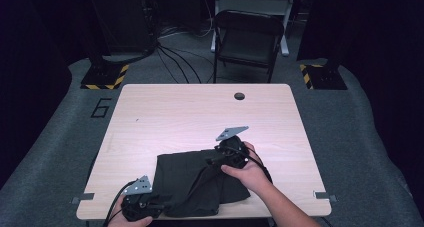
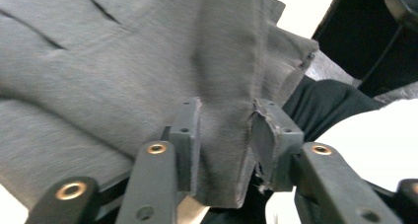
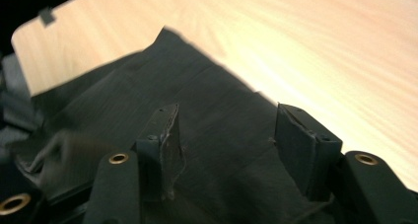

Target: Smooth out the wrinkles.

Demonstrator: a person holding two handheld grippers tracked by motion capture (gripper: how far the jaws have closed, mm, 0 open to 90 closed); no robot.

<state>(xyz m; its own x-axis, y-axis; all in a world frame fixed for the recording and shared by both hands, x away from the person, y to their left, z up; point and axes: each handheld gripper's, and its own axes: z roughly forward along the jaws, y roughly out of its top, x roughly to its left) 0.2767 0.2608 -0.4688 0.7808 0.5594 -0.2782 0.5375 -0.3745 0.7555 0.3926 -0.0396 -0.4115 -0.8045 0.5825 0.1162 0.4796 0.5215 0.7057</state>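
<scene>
The dark folded garment (image 1: pixel 197 182) lies on the tabletop (image 1: pixel 200 112) at its near edge, just left of centre, and every position below is given from this garment. Your left claw (image 1: pixel 159 205) sits at the garment's near-left corner; in the left gripper view a hem fold (image 2: pixel 226 110) runs up between the pads (image 2: pixel 190 135), which stand slightly apart from the cloth, so the grip looks released rather than pressing. Your right claw (image 1: pixel 227 154) hovers over the garment's far-right corner with its jaws well apart and nothing between them; in the right gripper view its pads (image 3: pixel 165 135) frame flat cloth (image 3: pixel 148 100). Opposite corners are taken, presumably, so that the fabric can be spread or folded evenly without bunching.
</scene>
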